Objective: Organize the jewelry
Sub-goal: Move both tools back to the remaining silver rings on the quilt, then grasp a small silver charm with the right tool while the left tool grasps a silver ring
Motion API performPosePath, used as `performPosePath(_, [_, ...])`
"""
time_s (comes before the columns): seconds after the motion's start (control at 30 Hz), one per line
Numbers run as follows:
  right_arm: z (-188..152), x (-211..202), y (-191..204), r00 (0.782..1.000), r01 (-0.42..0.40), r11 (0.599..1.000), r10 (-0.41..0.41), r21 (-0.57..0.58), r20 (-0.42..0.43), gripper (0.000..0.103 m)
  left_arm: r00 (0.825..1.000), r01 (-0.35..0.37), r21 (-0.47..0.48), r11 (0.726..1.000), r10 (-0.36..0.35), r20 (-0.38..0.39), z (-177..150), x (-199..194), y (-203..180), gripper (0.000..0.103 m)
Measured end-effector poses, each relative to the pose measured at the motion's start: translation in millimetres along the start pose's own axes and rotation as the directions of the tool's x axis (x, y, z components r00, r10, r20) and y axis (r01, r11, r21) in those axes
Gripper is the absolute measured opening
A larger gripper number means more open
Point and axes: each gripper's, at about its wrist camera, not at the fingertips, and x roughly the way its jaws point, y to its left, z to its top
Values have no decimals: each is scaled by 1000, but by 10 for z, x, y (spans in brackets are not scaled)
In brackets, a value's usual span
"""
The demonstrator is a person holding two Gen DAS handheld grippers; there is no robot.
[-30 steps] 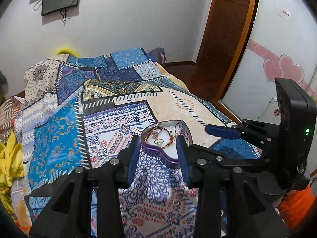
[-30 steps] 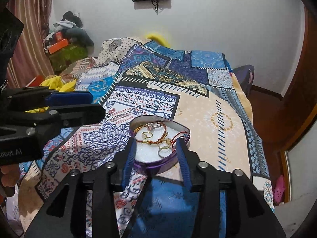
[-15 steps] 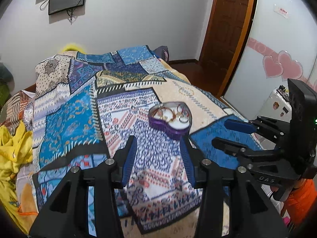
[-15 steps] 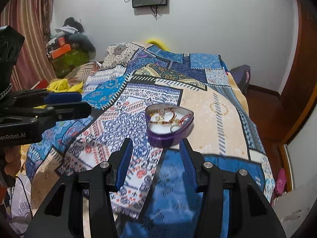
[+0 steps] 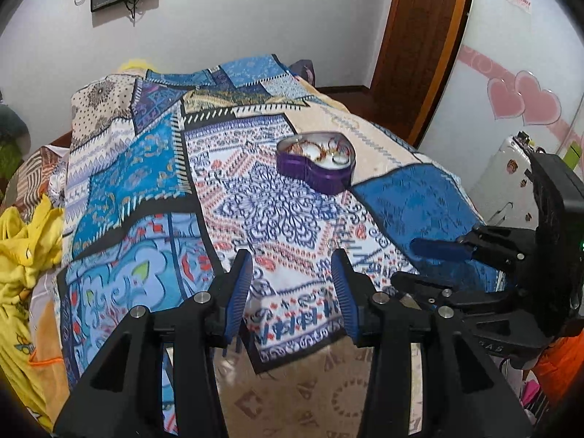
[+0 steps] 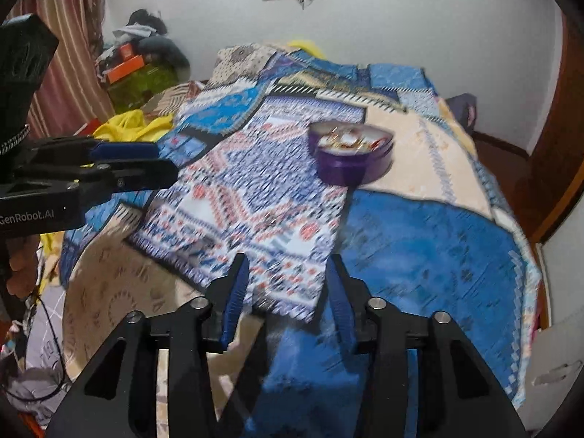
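A purple heart-shaped tin (image 5: 316, 168) sits open on the patterned bedspread, with gold and red bracelets and rings (image 5: 321, 149) inside. It also shows in the right wrist view (image 6: 351, 158), blurred. My left gripper (image 5: 292, 284) is open and empty, well back from the tin near the bed's front edge. My right gripper (image 6: 284, 284) is open and empty, also back from the tin. The right gripper shows at the right of the left wrist view (image 5: 430, 262), and the left gripper at the left of the right wrist view (image 6: 146, 162).
The patchwork bedspread (image 5: 153, 182) covers the bed. Yellow cloth (image 5: 22, 233) lies at its left edge. A wooden door (image 5: 419, 36) and a white wall with pink hearts (image 5: 522, 98) stand at right. A clothes pile (image 6: 142, 58) sits by the curtain.
Both grippers have pulled back and up from the tin, which stays on the bed. The tin was between the fingers a second ago and now lies far ahead.
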Motion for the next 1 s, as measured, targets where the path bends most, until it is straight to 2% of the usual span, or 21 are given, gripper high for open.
performPosePath(0.13, [-69, 83, 50, 999, -21, 1000, 21, -3, -29, 22, 1000, 2, 2, 1000, -2, -16, -47, 40, -27, 44])
performPosePath(0.27, [-108, 105, 74, 1000, -1, 1000, 1, -12, -24, 12, 999, 14, 3, 1000, -14, -32, -71, 95, -57, 44])
performPosePath(0.73, [39, -170, -364, 995, 31, 993, -41, 115, 87, 12, 989, 71, 41, 997, -66, -130, -2, 569, -285, 43])
performPosePath(0.8, [49, -190, -410, 994, 37, 991, -50, 127, 95, 12, 988, 76, 47, 996, -69, -139, 28, 625, -312, 33])
performPosePath(0.9, [57, -200, -470, 994, 41, 990, -55, 138, 99, 12, 986, 68, 62, 996, -57, -158, 56, 733, -346, 25])
performPosePath(1.0, [46, -207, -504, 993, 43, 989, -58, 143, 99, 12, 985, 52, 74, 996, -39, -165, 74, 807, -359, 22])
